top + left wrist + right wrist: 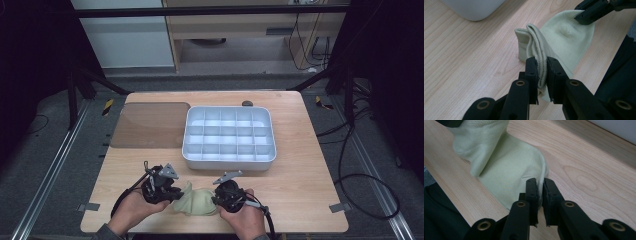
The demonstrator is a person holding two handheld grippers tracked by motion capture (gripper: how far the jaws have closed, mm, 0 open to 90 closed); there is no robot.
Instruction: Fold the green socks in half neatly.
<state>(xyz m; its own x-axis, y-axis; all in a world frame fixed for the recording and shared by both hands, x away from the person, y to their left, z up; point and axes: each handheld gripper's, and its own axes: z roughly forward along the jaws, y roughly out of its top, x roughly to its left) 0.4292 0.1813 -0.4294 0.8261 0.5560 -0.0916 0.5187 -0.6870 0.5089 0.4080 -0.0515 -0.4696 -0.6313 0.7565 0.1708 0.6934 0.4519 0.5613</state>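
We keep the left gripper point(541, 72) clamped on the ribbed cuff of the pale green sock point(199, 201) and the right gripper point(539, 192) nipping its toe edge, fingers nearly closed on fabric, pulling evenly apart to flatten it. The sock lies at the near desk point(300, 170) edge, long axis left to right, cuff toward the left.

A: We get a lit table point(300, 170) up top, but everything round it sinks into black, and it's all a bit soft.

B: Yeah, close-ups look even to us, jaws near the lens blurry, sock point(564, 42) sharp.
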